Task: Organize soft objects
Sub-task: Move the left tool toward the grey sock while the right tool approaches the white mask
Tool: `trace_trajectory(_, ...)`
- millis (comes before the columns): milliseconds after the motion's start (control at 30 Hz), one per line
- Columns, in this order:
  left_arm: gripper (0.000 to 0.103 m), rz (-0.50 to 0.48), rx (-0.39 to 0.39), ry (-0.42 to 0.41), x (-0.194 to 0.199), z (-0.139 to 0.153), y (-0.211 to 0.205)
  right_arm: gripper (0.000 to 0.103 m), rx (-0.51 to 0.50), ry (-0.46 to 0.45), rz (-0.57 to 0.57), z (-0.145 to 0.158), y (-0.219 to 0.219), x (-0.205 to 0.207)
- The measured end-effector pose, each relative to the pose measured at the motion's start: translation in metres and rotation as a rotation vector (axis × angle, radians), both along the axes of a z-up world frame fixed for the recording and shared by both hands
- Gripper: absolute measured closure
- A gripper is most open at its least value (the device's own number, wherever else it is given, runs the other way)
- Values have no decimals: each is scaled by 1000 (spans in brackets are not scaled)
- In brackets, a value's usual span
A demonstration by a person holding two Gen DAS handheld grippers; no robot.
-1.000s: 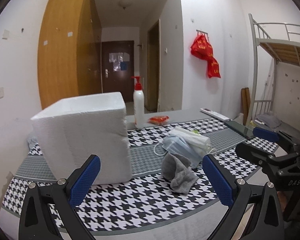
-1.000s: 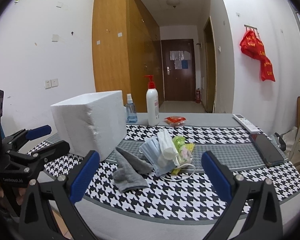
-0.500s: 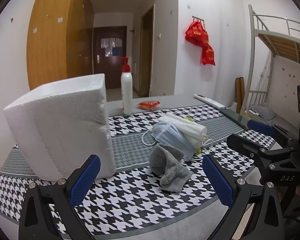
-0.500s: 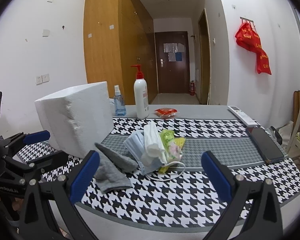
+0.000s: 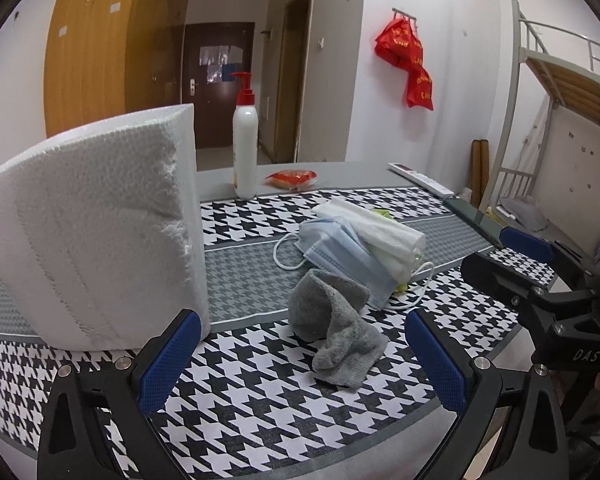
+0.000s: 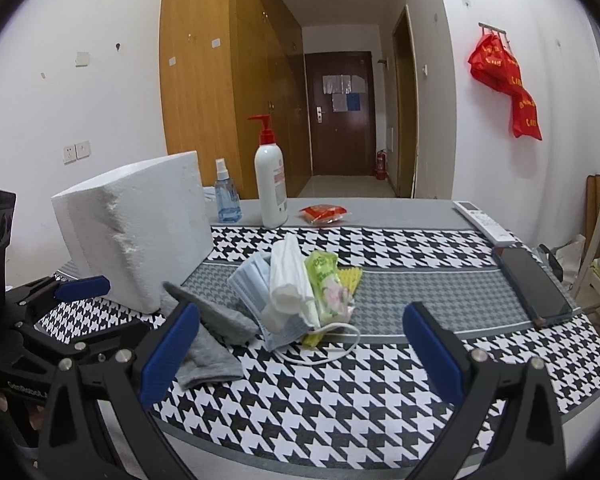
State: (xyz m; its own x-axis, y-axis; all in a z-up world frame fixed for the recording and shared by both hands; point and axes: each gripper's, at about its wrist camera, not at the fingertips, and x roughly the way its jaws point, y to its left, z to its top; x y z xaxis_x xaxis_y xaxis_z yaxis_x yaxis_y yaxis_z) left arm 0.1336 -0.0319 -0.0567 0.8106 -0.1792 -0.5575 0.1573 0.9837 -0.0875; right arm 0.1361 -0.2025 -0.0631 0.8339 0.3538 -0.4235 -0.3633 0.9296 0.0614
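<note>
On the houndstooth table mat (image 6: 340,384), near its front edge, a crumpled grey sock (image 5: 336,328) lies limp, one end curled up. Just behind it and touching it sits a small heap: a pale blue face mask (image 5: 340,258) with its white ear loops trailing over the mat, a folded white cloth (image 6: 288,280) lying on top of the mask, and a green tissue packet (image 6: 326,284) tucked against the cloth.

The left gripper (image 5: 302,360) hangs low over the front of the mat with its blue-padded jaws spread wide, the sock between them and nothing clasped. The right gripper (image 6: 300,354) is likewise spread apart and empty, pointed at the heap.

A white foam block (image 5: 96,240) stands upright left of the heap. Behind it are a small blue spray bottle (image 6: 225,192), a white pump bottle (image 6: 271,188) with a red top, and a red snack packet (image 6: 323,214). A remote control (image 6: 484,222) and a dark phone (image 6: 534,286) lie along the right side.
</note>
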Motion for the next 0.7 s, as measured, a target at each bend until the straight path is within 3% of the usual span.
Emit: trace_trajectory(700, 2, -28, 46, 53, 24, -15, -10, 0, -29, 39, 14, 0, 2, 28)
